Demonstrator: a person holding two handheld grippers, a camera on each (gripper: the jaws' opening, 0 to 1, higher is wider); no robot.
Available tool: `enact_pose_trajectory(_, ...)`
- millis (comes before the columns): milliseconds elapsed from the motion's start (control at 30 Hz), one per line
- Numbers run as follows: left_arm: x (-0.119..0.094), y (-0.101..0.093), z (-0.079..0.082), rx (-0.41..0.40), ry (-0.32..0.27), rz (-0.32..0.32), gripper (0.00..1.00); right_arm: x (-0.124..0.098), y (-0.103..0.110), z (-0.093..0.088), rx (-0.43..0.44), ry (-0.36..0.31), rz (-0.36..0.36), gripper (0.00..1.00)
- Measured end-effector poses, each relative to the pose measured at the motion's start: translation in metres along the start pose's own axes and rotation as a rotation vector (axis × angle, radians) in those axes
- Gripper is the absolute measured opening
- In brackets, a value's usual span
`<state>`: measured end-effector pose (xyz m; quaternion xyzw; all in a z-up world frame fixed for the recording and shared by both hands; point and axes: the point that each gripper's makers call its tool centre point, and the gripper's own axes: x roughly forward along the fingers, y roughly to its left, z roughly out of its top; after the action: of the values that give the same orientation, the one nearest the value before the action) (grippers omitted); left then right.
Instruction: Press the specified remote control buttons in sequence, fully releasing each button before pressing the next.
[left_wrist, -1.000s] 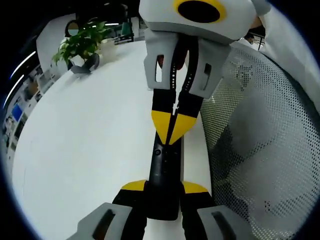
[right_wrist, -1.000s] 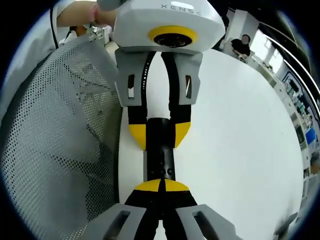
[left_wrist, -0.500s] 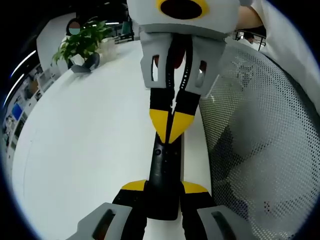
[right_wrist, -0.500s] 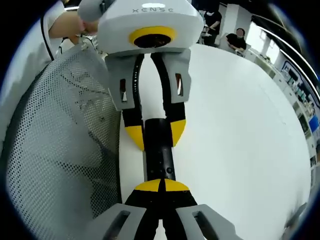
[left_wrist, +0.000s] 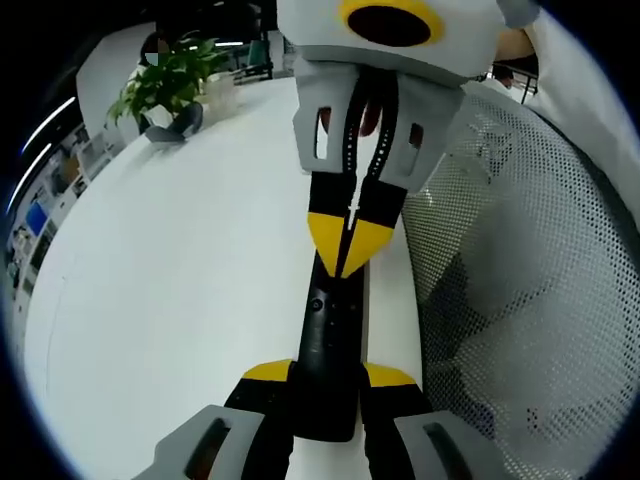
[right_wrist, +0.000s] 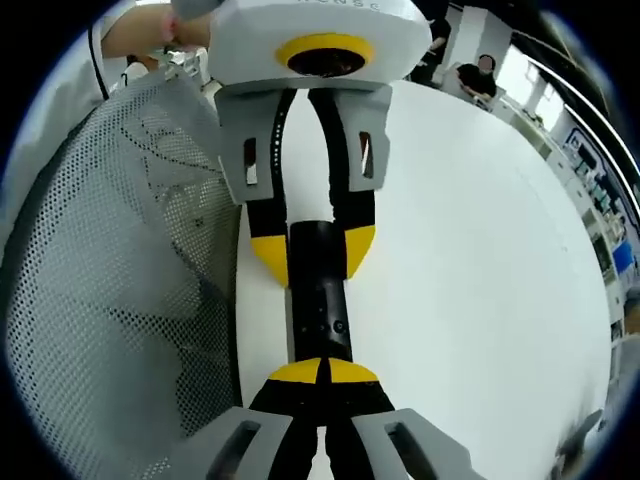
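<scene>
Black remote (left_wrist: 330, 345) is being clamped lower-centre by the left hand-held gripper (left_wrist: 330, 378) on the white surface (left_wrist: 170, 280); right hand-held gripper (left_wrist: 346, 240), tips closed empty, is being poised on a button — likely press, then full release next.

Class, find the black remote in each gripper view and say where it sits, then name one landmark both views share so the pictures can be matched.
Left gripper view: the remote runs up the lower centre, held at its near end by the left gripper, with the right gripper at its far end.
Right gripper view: the remote lies at centre, between the right gripper below and the left gripper above.
Shared landmark: the mesh chair beside the white table.
</scene>
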<state>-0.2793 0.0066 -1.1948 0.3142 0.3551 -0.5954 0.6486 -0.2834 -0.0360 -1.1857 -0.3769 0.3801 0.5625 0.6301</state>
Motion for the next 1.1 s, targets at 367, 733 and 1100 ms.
enact_pose_trajectory(367,0.001,0.001,0.000,-0.030,0.025,0.016,0.24,-0.005,-0.001,-0.002,0.119,-0.079,0.054,0.00)
enact_pose_trajectory(733,0.000,0.001,0.000,-0.025,0.007,0.011,0.24,-0.009,-0.001,-0.011,0.098,-0.074,0.034,0.00)
enact_pose_trajectory(1100,0.000,0.001,0.000,-0.013,-0.003,0.003,0.24,-0.008,-0.002,-0.008,0.091,-0.096,-0.024,0.00)
